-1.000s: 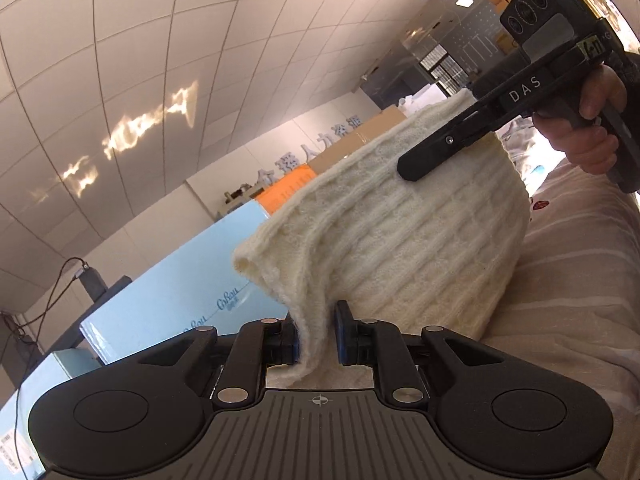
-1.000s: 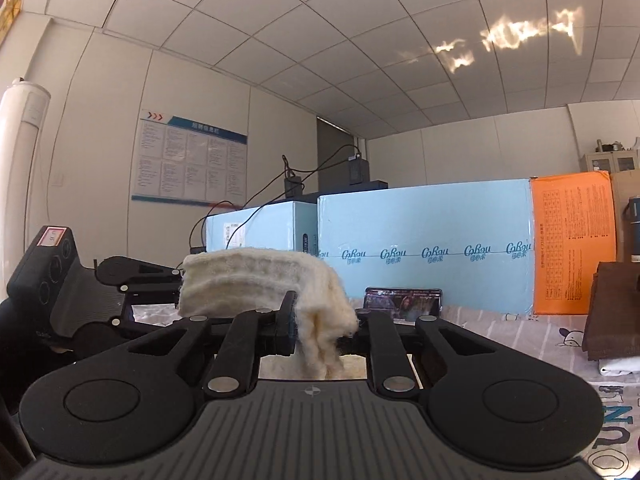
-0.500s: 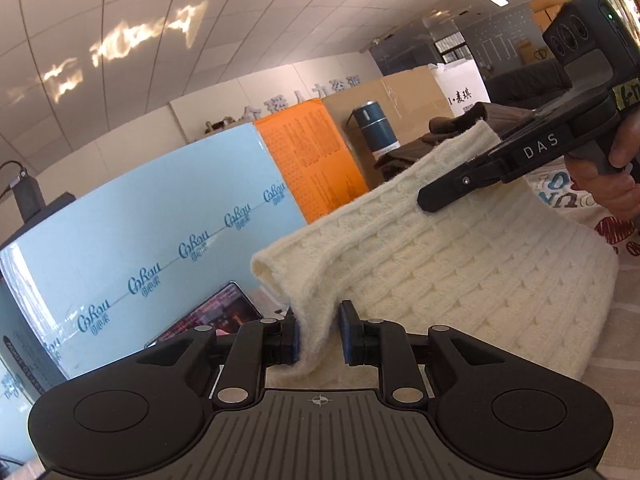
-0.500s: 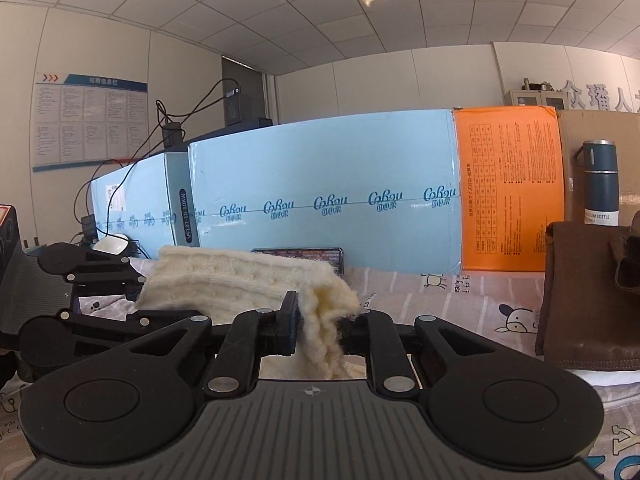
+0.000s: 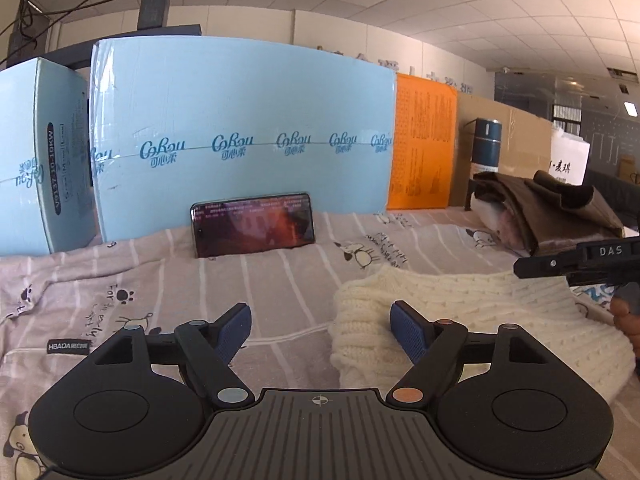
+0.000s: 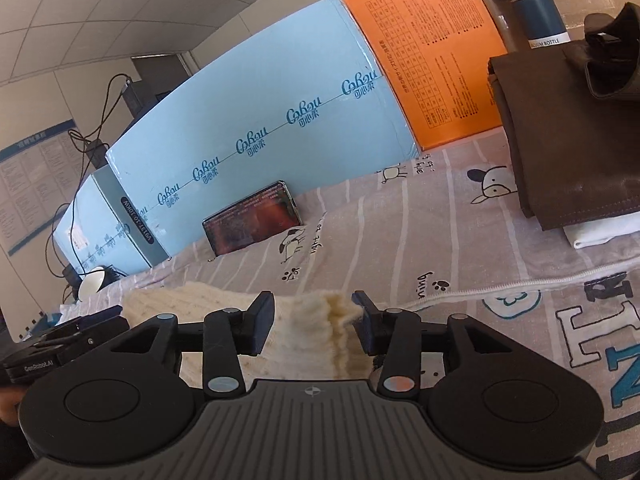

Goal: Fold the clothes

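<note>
A cream knitted sweater (image 5: 460,312) lies folded on the striped bed sheet (image 5: 160,292). My left gripper (image 5: 320,324) is open and empty, with the sweater's left edge by its right finger. My right gripper (image 6: 314,320) is open too; the sweater's thick folded corner (image 6: 320,332) lies between its fingers and touches the right one. The right gripper's black finger (image 5: 576,262) shows at the right edge of the left wrist view, over the sweater. The left gripper (image 6: 60,344) shows at the left edge of the right wrist view.
A phone (image 5: 253,224) leans against light blue boxes (image 5: 240,140) at the back. An orange box (image 5: 424,144) and a dark blue bottle (image 5: 486,146) stand to the right. Folded brown clothes (image 6: 568,128) are stacked at the right.
Both grippers lowered the sweater onto the sheet and opened, letting go of its edges. The sweater now lies flat instead of hanging between them.
</note>
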`<state>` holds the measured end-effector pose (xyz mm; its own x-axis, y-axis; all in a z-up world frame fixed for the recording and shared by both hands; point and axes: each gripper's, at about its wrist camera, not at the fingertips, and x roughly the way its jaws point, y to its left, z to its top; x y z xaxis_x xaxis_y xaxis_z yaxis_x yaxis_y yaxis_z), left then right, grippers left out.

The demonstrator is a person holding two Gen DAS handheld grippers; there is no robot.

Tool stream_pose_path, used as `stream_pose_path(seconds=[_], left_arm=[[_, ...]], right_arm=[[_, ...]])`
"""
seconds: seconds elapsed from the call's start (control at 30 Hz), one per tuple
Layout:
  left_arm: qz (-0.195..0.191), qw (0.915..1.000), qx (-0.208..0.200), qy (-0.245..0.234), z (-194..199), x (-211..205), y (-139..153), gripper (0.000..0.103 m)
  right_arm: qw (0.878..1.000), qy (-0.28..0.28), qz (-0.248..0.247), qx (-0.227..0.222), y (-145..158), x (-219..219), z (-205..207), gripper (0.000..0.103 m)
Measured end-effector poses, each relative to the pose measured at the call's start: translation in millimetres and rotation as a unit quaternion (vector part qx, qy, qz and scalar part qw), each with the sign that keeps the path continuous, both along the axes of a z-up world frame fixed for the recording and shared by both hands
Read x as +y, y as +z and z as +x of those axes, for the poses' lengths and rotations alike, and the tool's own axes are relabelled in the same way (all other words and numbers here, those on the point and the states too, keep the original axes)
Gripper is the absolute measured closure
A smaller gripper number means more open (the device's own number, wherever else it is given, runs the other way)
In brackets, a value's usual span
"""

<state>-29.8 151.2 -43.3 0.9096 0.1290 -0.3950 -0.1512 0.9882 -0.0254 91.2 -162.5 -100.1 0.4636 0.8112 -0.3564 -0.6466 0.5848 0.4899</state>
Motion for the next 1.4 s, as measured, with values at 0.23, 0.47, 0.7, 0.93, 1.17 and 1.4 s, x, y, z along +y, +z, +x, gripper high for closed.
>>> stream_pose_path(seconds=[0.23,0.47,0.7,0.93,1.17,1.4], left_arm=[[-0.014,0.9981,0.054,0.023,13.7,8.3,-13.5,0.021],[-0.103,0.9937,0.04,0.02,5.8,27.5,-10.3,0.019],[-0.204,0.9782,0.039,0.004,-2.8,40.4,-8.3,0.011],[-0.226,0.972,0.064,0.005,-0.1,35.2,-13.3,0.009],[-0.207,0.9754,0.07,0.028,3.0,23.6,-16.0,0.004],[-0.259,0.9629,0.069,-0.032,9.1,22.4,-21.2,0.002]], right_arm=[[0.999,-0.006,-0.043,-0.015,-1.9,8.1,-4.1,0.039],[0.999,-0.01,-0.027,0.02,-8.1,2.7,5.7,0.023],[0.998,-0.021,0.033,0.041,-1.8,-15.9,7.6,0.018],[0.994,-0.031,0.025,0.102,14.7,-38.3,-15.3,0.011],[0.989,-0.017,-0.054,0.137,11.9,-20.2,-28.9,0.011],[0.987,0.0,-0.039,0.159,1.3,6.9,-21.7,0.009]])
